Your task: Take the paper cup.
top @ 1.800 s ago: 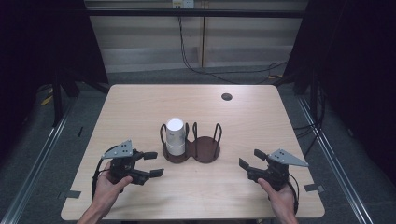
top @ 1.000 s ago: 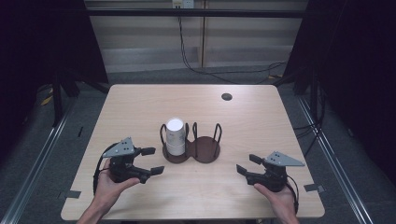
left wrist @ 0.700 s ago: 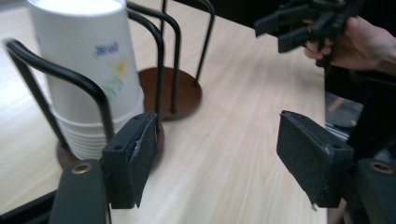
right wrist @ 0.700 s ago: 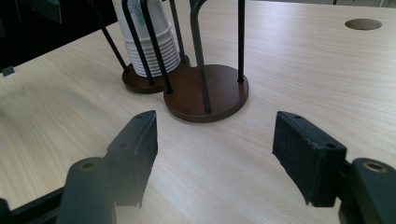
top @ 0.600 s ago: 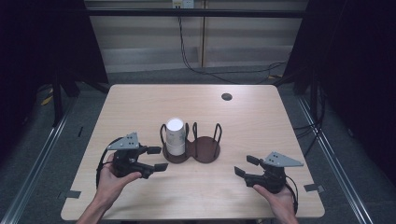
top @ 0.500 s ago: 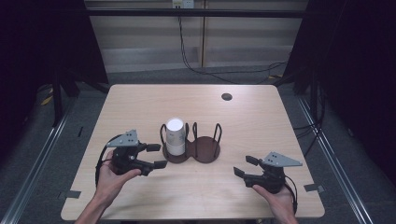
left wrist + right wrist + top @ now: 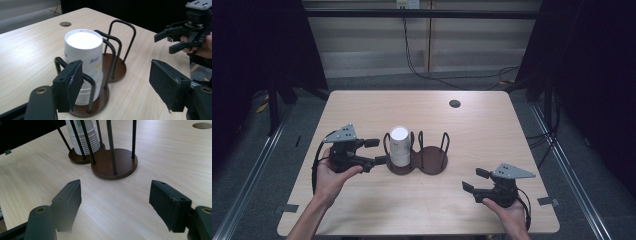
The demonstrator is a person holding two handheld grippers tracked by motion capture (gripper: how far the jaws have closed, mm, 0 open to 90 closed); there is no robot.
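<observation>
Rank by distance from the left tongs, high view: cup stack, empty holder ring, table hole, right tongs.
From the left tongs:
1. Cup stack, right beside them, in the holder's left ring.
2. Empty ring, the holder's right side, just past the cups.
3. Table hole and right tongs: too close to call. The hole is at the far edge, the tongs at the near right.

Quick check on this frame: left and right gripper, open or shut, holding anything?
Left gripper: open, holding nothing, jaws spread at the stack of white cups in the holder.
Right gripper: open, holding nothing, above the table.
</observation>
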